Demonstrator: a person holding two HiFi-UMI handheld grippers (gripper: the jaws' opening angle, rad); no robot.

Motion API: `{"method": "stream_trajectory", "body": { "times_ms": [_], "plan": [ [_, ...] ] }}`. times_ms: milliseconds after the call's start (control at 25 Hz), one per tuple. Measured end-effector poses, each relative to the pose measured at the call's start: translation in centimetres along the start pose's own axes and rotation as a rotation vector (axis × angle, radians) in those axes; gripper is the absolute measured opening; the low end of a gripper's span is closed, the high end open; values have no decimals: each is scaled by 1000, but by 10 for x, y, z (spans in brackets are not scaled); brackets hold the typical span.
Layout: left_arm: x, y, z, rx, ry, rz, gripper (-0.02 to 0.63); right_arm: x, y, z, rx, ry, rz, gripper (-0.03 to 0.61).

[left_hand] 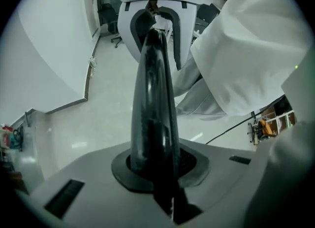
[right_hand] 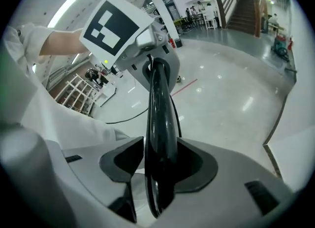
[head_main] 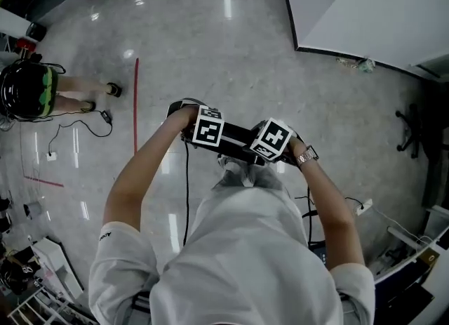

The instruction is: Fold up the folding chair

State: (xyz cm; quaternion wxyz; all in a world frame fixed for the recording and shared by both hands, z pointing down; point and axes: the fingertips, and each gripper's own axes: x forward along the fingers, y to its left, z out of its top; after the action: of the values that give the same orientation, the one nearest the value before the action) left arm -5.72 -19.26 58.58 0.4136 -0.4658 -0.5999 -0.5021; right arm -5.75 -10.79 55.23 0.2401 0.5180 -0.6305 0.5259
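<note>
Gripping from above, the left gripper [head_main: 205, 131] has its jaws closed on the chair [head_main: 236, 135], of which only a black glossy bar shows. The right gripper [head_main: 271, 142] is clamped on the same bar, just to the right. The bar runs level, left to right, between the two marker cubes, close in front of the person's white shirt [head_main: 245, 246]. The rest of the chair is hidden below the arms and body. In each gripper view the bar passes between the jaws and reaches up to the other gripper. A watch [head_main: 306, 156] sits on the right wrist. On the floor [head_main: 210, 43], a red line [head_main: 135, 106] lies to the left and a bystander [head_main: 31, 90] stands at far left.
</note>
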Motion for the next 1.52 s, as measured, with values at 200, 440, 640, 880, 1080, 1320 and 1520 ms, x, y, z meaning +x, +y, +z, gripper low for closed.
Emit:
{"method": "stream_trajectory", "body": {
  "times_ms": [200,440,640,880,1080,1320,1520],
  "plan": [
    [3,9,14,1,63,16,71,-1,-13,-2,-60,6,-73,87],
    [5,8,8,-49,72,13,69,8,-15,3,-47,-41,-105,85],
    [5,-4,19,-61,83,26,71,3,-1,-5,-125,-65,-173,61],
    [11,-12,32,-83,151,21,69,2,6,-21,-138,-77,-193,58],
    [10,-10,50,-73,180,29,69,-9,9,-35,-108,-92,-198,56],
    [19,4,90,-10,212,10,69,-22,-4,-75,-38,-130,-200,57],
    [21,31,134,54,256,-24,69,-46,-28,-112,44,-180,-189,57]
  ]
}}
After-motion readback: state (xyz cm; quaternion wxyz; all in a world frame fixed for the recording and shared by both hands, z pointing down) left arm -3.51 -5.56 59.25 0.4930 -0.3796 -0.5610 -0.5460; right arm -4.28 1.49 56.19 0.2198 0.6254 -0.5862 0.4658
